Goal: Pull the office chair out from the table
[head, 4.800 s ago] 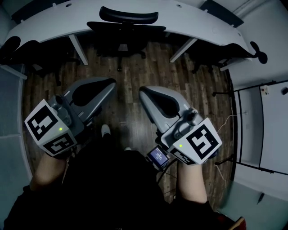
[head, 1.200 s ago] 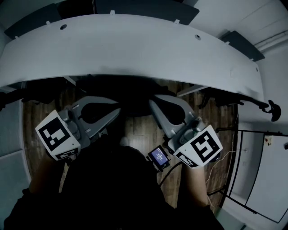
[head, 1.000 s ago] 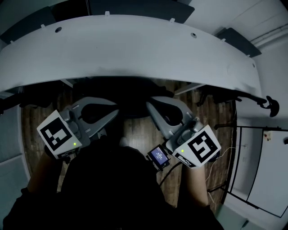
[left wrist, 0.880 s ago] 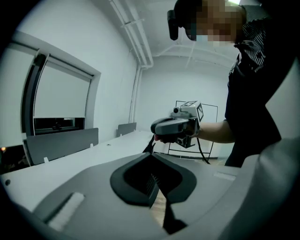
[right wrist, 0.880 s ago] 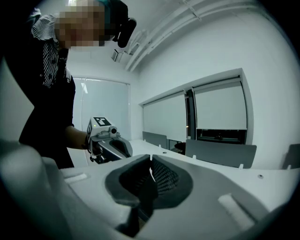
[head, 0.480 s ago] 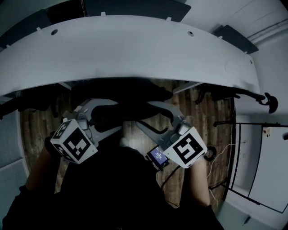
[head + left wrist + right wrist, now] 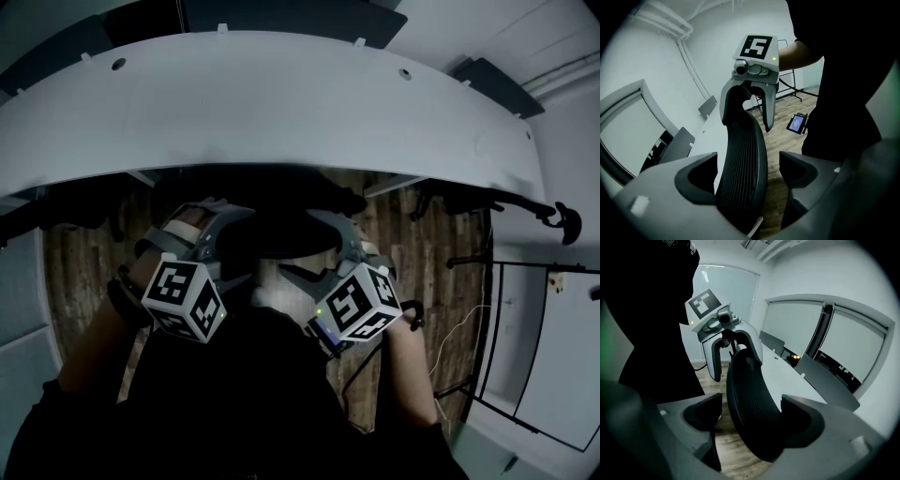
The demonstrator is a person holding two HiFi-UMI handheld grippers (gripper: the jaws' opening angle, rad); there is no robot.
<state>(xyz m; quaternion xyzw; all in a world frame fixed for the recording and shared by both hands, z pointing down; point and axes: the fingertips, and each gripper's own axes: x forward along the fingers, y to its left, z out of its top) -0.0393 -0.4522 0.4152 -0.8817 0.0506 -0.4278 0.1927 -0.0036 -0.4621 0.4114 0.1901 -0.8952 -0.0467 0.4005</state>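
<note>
Is a black office chair (image 7: 740, 168) with a ribbed, curved top to its back, stands upright close against the near edge of a long curved white table (image 7: 281, 103), seat and base lost in shadow beneath.

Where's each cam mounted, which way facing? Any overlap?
Head view: on the head, steeply down at table, office chair; forearms, left hand-held gripper, right hand-held gripper show.
Left gripper view: on that gripper, along its own jaws, just opened, astride the chair.
Right gripper view: likewise, from the opposite side.
Shared: both gripper views see the chair and the other gripper.
</note>
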